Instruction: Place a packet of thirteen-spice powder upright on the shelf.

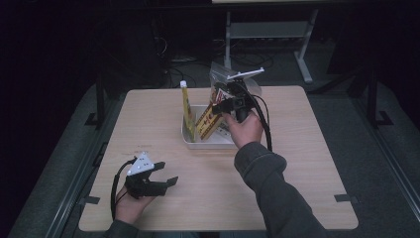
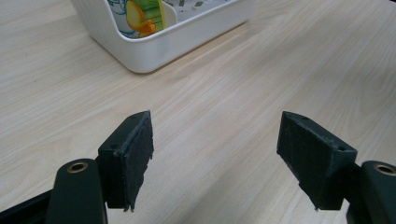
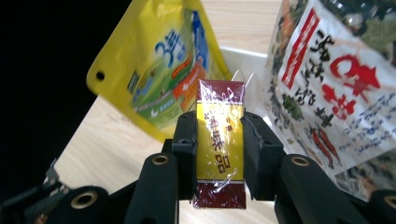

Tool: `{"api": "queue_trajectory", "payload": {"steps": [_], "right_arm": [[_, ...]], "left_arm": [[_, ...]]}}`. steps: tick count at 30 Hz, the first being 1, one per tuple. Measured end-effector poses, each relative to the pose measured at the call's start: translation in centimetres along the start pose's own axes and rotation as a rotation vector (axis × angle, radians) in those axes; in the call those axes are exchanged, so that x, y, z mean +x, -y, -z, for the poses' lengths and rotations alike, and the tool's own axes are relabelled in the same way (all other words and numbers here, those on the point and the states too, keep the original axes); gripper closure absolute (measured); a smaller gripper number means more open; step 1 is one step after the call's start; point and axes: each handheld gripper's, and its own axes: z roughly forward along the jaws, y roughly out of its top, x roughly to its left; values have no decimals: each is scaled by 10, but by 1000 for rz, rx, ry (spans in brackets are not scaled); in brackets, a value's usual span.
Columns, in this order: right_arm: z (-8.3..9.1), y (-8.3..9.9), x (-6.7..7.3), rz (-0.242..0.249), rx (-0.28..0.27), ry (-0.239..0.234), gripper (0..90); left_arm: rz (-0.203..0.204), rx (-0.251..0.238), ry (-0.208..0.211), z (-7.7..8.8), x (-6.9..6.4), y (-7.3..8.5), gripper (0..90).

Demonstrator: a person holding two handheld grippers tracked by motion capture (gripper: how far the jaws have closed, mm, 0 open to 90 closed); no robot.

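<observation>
my right gripper (image 3: 218, 140) pinched the maroon-and-gold wrapped flat box (image 3: 219, 140); left gripper (image 2: 217, 156) sat spread, idle; best lowered upright into the white plastic bin (image 1: 190, 141)

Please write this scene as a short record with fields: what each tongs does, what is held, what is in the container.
left tongs: open, empty, low over the table
right tongs: shut on the red and gold box, above the white bin
bin contents: yellow pouch standing upright
beside the box: clear printed bag
</observation>
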Motion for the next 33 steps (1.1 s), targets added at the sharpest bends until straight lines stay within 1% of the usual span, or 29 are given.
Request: {"api": "queue_trajectory", "payload": {"steps": [2, 5, 8, 11, 15, 18, 21, 30, 33], "right_arm": [[-3, -3, 1, -8, -11, 17, 680], [-8, -8, 4, -13, -20, 34, 679], [-12, -12, 5, -22, -36, 42, 680], [-18, -14, 6, -31, -37, 61, 680], [-25, -17, 9, -46, -46, 63, 679], [-30, -19, 11, -45, -49, 90, 679], [-33, -21, 11, -62, -56, 102, 679], [-44, -21, 10, -90, -65, 112, 679], [-46, -20, 10, -91, -68, 118, 679]], "left_arm": [[5, -2, 2, 0, 1, 0, 265], [2, -4, 2, 0, 1, 0, 265], [2, 0, 2, -1, 2, 0, 265], [5, -3, 0, 0, 4, 1, 265], [8, -3, -2, 1, 4, 1, 265], [7, -5, 0, 1, 4, 1, 265], [4, -2, -1, 0, 4, 1, 265], [8, 0, 3, 0, 5, 1, 265], [4, 1, 3, -1, 5, 1, 266]]}}
